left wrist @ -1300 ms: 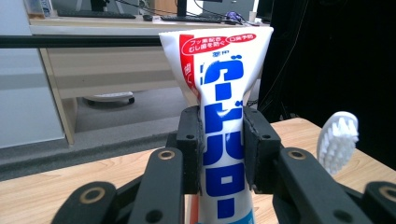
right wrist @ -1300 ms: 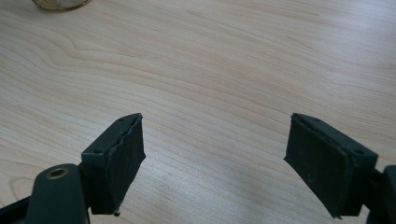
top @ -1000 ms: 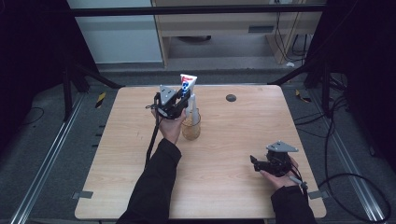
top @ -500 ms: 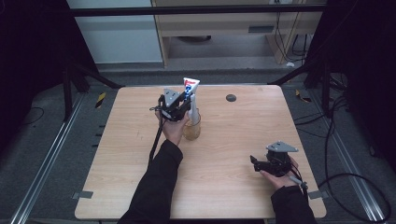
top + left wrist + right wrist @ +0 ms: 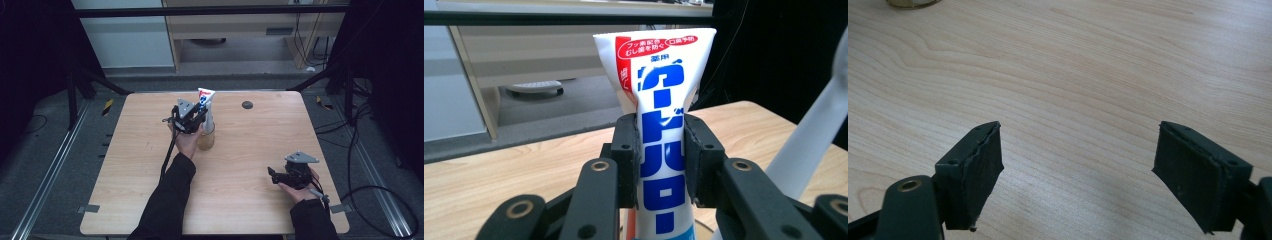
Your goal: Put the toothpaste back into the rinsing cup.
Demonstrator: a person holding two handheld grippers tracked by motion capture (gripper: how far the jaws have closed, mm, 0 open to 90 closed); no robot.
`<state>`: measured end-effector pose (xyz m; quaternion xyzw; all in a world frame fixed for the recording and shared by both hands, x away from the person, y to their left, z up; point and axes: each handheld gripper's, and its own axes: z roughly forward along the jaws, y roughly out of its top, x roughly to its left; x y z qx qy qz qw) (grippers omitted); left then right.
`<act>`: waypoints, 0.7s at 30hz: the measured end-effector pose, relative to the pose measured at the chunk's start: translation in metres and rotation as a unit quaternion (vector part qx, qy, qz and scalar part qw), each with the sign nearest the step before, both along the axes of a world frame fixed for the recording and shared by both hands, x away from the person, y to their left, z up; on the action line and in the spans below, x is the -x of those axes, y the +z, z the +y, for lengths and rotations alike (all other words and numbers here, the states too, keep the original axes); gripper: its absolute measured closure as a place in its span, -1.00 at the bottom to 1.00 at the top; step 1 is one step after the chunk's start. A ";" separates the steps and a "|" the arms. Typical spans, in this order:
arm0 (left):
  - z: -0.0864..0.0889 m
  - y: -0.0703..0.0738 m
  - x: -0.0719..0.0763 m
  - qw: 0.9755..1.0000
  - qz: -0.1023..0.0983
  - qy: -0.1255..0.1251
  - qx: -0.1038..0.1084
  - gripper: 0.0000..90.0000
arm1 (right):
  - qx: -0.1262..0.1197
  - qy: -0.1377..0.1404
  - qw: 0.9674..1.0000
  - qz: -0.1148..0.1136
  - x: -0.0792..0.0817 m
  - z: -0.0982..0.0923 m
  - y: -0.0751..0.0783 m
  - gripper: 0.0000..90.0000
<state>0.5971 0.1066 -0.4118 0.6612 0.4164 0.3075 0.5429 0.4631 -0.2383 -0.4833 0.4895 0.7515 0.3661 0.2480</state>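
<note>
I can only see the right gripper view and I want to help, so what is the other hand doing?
Observer: The left gripper has its jaws shut on a toothpaste tube, held upright.
Operator: What does the tube look like?
Observer: It is white with blue letters and a red strip near its flat top end.
Operator: Is anything close to it?
Observer: Yes, in the high view a glass cup stands just below it on the table, with a white stick poking out of the cup.
</note>
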 end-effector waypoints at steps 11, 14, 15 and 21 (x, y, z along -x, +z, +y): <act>0.001 -0.009 0.002 1.000 0.010 -0.004 -0.012 0.54 | 0.001 0.001 1.000 0.002 0.000 0.000 -0.001 -0.57; 0.001 -0.011 0.002 1.000 0.014 -0.005 -0.017 0.53 | 0.000 0.000 1.000 0.003 0.000 0.001 -0.001 -0.57; 0.001 -0.011 0.002 1.000 0.016 -0.006 -0.018 0.53 | -0.001 0.000 1.000 0.003 0.000 0.001 -0.001 -0.57; 0.003 -0.012 0.003 1.000 0.020 -0.011 -0.021 0.51 | 0.001 0.001 1.000 0.003 0.000 0.001 -0.001 -0.57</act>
